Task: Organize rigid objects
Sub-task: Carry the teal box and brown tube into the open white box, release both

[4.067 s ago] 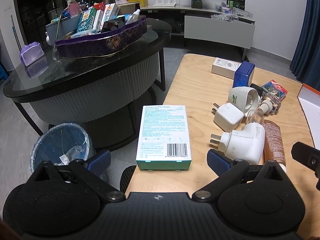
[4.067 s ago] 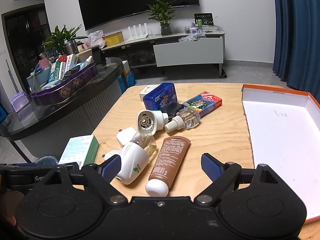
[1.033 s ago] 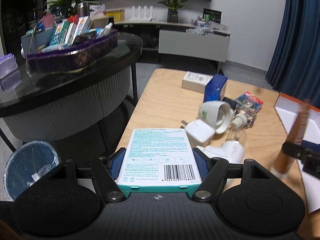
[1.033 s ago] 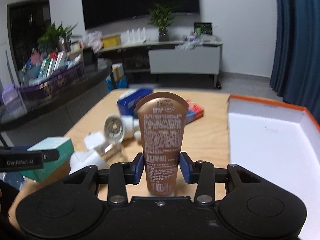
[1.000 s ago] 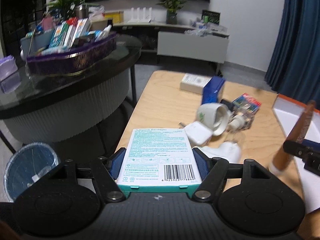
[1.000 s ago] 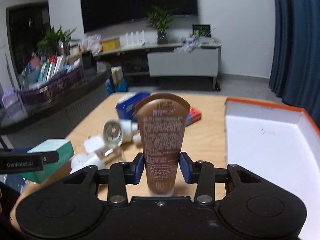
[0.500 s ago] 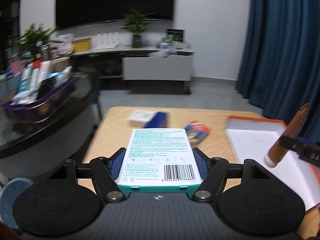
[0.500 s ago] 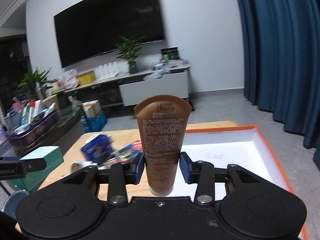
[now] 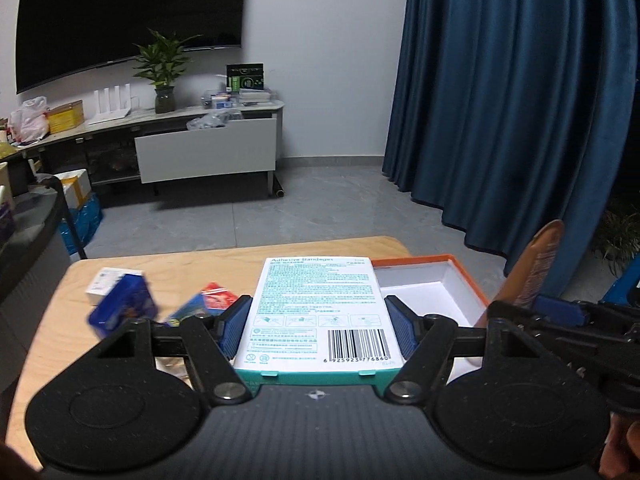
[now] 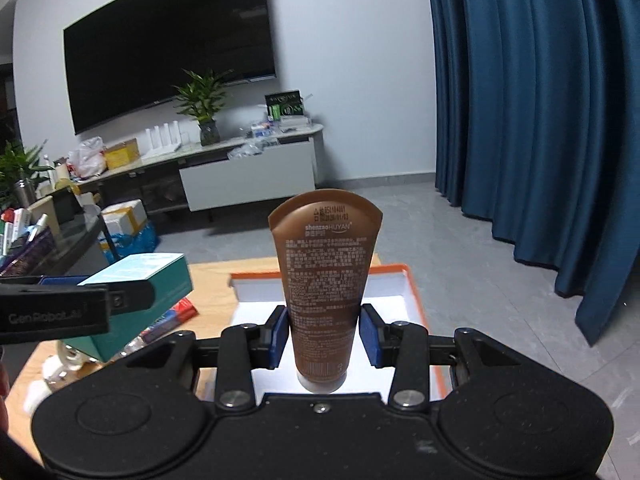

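My left gripper is shut on a white and teal box of adhesive bandages, held flat in the air near the orange-rimmed white tray. The box also shows in the right wrist view. My right gripper is shut on a brown tube, cap toward the camera, crimped end up, above the same tray. The tube and right gripper show at the right of the left wrist view.
On the wooden table left of the tray lie a blue box, a white box and a red and blue packet. A dark round side table stands left. Blue curtains hang at right.
Both grippers have lifted and swung right with their loads, from over the cluttered table to the tray. The tray is now directly below the tube.
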The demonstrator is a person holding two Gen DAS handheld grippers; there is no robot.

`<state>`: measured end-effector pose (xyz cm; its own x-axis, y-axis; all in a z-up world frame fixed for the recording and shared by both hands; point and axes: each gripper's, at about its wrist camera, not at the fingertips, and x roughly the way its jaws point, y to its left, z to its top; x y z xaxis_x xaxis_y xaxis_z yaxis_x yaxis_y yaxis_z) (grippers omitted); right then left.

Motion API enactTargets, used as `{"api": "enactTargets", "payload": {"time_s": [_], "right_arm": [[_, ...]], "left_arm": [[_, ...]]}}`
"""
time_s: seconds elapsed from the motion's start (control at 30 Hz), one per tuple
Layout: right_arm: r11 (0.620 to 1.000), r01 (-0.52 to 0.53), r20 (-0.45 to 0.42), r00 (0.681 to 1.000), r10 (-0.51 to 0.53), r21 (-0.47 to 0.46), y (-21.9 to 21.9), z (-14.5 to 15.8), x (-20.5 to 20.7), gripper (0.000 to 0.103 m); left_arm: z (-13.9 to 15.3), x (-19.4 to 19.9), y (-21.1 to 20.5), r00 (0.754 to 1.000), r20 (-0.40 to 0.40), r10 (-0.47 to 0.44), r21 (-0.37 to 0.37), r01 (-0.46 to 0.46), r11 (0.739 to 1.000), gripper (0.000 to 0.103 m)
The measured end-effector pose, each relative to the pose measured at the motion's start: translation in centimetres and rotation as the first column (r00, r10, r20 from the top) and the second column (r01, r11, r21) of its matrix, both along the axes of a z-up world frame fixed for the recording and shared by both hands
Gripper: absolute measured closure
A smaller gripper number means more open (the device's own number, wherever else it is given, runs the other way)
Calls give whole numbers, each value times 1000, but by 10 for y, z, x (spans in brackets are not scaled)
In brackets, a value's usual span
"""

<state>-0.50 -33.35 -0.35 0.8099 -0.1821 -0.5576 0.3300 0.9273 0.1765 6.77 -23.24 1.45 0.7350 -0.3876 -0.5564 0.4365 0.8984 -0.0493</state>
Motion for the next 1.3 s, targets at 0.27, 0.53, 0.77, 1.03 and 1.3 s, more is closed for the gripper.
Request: {"api": "enactTargets", "payload": {"time_s": [0.27, 0.53, 0.77, 1.03, 1.3], "right_arm": [[1000, 1, -41, 999, -1, -1, -18, -21, 11, 56], [1000, -14, -80, 997, 13, -14, -23, -33, 25, 56], [1000, -22, -108, 994, 20, -17, -24, -35, 35, 56], [1000, -28, -151, 988, 27, -2, -34, -29, 41, 56], [998, -65, -221, 973, 64, 1, -42, -25, 54, 56]], "left_arm": [[-11, 3, -20, 1000, -15, 12, 22, -12, 1000, 31], [-15, 9, -25, 999, -35, 28, 45, -26, 999, 31], [-17, 11, -35, 998, -56, 32, 50, -29, 998, 31], [-14, 23, -44, 994, -103, 34, 63, -27, 998, 31], [-7, 34, -54, 995, -100, 15, 63, -9, 998, 31]]}}
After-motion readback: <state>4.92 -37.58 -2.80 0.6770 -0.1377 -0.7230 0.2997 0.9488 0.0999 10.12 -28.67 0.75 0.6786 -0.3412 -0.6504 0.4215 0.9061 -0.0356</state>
